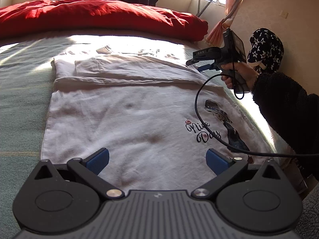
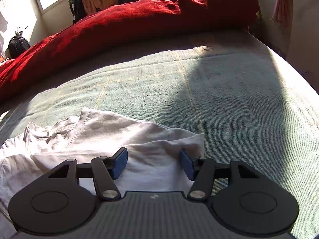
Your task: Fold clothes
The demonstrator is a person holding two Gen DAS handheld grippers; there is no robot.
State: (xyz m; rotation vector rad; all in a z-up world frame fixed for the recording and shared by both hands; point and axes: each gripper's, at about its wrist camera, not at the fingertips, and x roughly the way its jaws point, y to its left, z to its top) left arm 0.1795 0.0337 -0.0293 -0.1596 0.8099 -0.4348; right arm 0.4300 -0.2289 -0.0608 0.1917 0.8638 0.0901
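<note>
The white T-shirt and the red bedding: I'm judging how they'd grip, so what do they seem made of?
The white T-shirt looks like soft matte cotton knit: it lies limp, creases softly, shows stitched hems and a printed graphic. The red bedding looks like thicker, padded matte woven fabric, puffy with broad folds; fibre content can't be told.

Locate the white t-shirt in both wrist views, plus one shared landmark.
Left wrist: the white t-shirt fills the centre, spread on the bed, its far part folded over, print at right; the left gripper is open above it.
Right wrist: lower left, a rumpled part of it between the open right gripper fingers.
Shared landmark: the red blanket along the bed's far side.
</note>
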